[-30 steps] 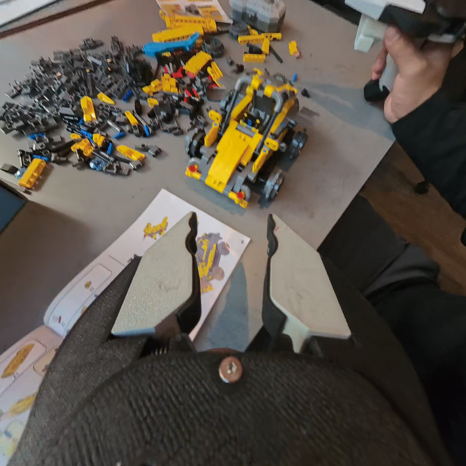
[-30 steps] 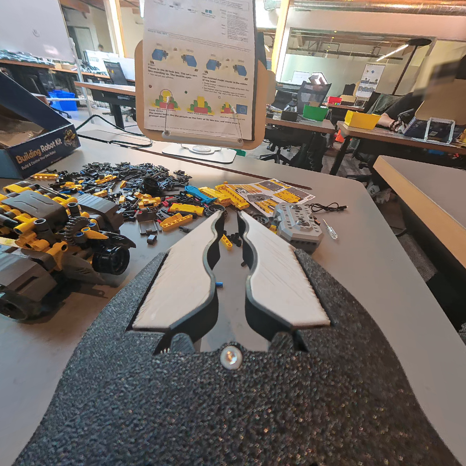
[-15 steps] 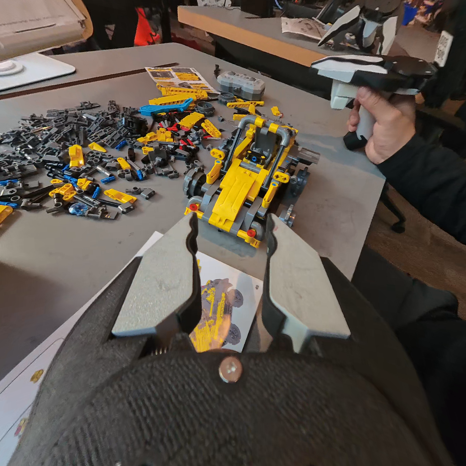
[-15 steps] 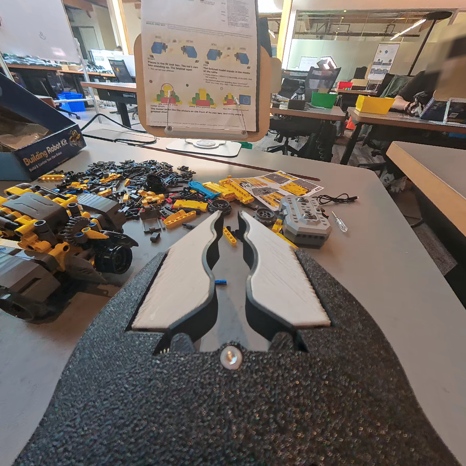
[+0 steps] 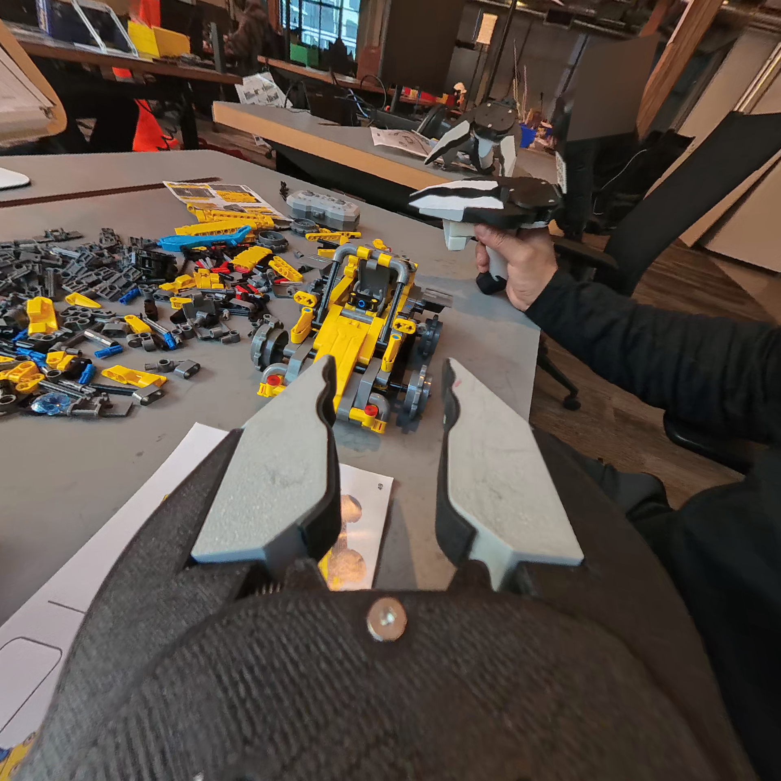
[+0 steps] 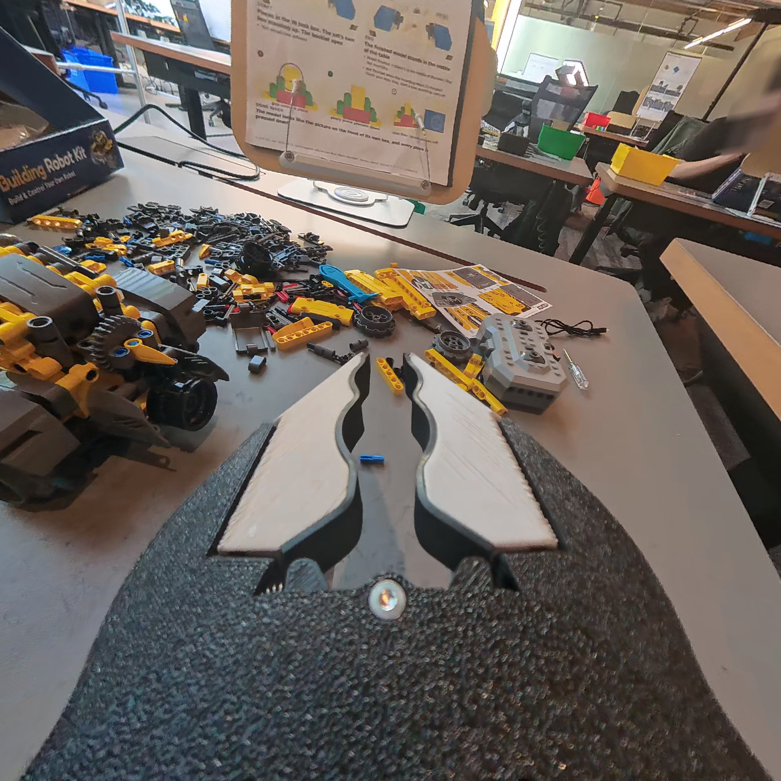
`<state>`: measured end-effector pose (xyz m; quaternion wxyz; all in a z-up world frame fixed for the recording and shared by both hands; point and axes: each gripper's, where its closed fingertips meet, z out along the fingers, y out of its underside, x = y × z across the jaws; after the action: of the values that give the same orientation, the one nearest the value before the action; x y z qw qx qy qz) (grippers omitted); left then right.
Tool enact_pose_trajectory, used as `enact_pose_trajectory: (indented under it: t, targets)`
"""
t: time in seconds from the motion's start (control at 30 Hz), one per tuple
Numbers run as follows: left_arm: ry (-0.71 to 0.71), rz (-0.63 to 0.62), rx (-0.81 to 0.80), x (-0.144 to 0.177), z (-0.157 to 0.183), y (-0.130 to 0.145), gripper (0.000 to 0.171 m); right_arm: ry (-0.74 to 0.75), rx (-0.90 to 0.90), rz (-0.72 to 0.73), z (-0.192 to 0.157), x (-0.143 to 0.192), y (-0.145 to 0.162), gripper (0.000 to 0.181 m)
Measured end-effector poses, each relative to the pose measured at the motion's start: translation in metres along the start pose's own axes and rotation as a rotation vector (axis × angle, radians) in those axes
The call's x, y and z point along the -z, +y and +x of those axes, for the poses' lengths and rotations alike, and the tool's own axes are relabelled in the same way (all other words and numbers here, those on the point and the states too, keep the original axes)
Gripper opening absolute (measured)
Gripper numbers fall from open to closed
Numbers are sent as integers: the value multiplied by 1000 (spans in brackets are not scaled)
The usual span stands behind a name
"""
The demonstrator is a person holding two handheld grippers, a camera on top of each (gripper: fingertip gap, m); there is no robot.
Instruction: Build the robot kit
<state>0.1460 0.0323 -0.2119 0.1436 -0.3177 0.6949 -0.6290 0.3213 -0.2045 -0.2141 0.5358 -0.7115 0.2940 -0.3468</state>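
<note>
Now the left hand-held gripper has tilted up toward the yellow buggy model, open and empty; the right hand-held gripper, nearly closed and empty, has edged toward a yellow beam on the table.

Buggy model sits mid-table, loose parts pile to its left, open booklet in front, battery box behind.
</note>
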Motion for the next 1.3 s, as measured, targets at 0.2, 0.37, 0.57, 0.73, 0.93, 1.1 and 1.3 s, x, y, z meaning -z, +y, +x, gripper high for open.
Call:
enact_pose_trajectory:
  t: [0.2,0.37,0.57,0.73,0.93,1.1,1.3]
  targets:
    - [-5,-60,-65,-6,6,8,46,-131,47,25,-27,0,-5,21]
    - [-55,-49,-106,-5,4,7,43,-286,115,35,-64,1,-7,36]
    - [-99,-121,-151,-12,2,16,48,-283,85,47,-61,2,-9,37]
    - [-132,-134,-189,-13,1,18,46,-264,67,52,-56,2,-10,38]
    - [-150,-139,-199,-14,0,18,46,-257,86,29,-58,0,-7,37]
    - [-170,-143,-213,-14,-2,19,46,-244,93,8,-58,-2,-4,37]
    - [-178,-161,-223,-15,-2,21,44,-190,128,-23,-54,-5,0,28]
